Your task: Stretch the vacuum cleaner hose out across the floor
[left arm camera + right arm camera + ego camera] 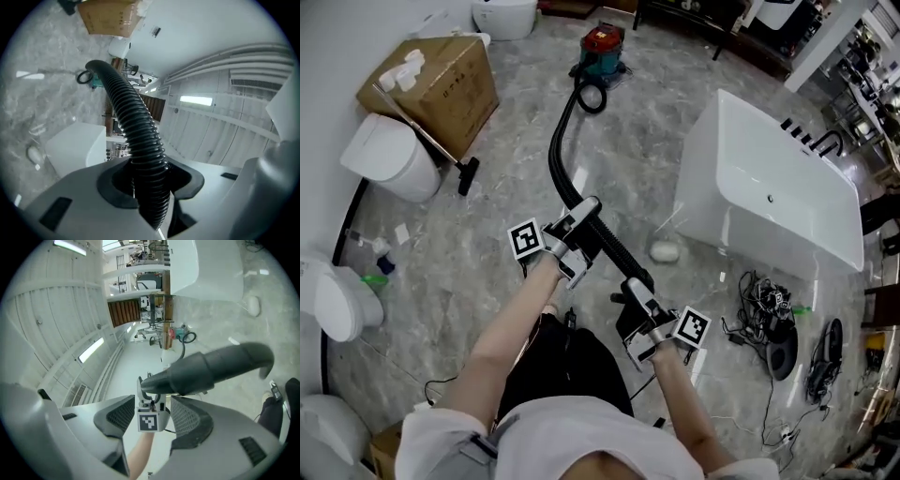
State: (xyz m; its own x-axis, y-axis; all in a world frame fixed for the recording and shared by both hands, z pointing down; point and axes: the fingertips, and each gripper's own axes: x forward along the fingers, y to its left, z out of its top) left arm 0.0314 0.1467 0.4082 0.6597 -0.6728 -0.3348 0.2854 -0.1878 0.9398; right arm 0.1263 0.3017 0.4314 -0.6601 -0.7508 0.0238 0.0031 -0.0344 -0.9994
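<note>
A red and teal vacuum cleaner (pixel 602 49) stands on the floor at the far end. Its black ribbed hose (pixel 561 164) curves from there toward me. My left gripper (pixel 581 222) is shut on the hose; in the left gripper view the ribbed hose (pixel 140 136) passes between the jaws of the left gripper (pixel 147 180) with the pads pressed on it. Closer to me, my right gripper (pixel 636 292) is shut on the hose's smooth rigid end (pixel 211 367), which lies across the tips of the right gripper (pixel 157 401). The vacuum cleaner (pixel 180 335) shows small in the distance.
A white bathtub (pixel 769 197) stands to the right of the hose, a pale rounded lump (pixel 664 251) on the floor beside it. Left are a cardboard box (pixel 436 84), a wand with a floor nozzle (pixel 441 145) and toilets (pixel 389 155). Tangled cables (pixel 769 309) lie at the right.
</note>
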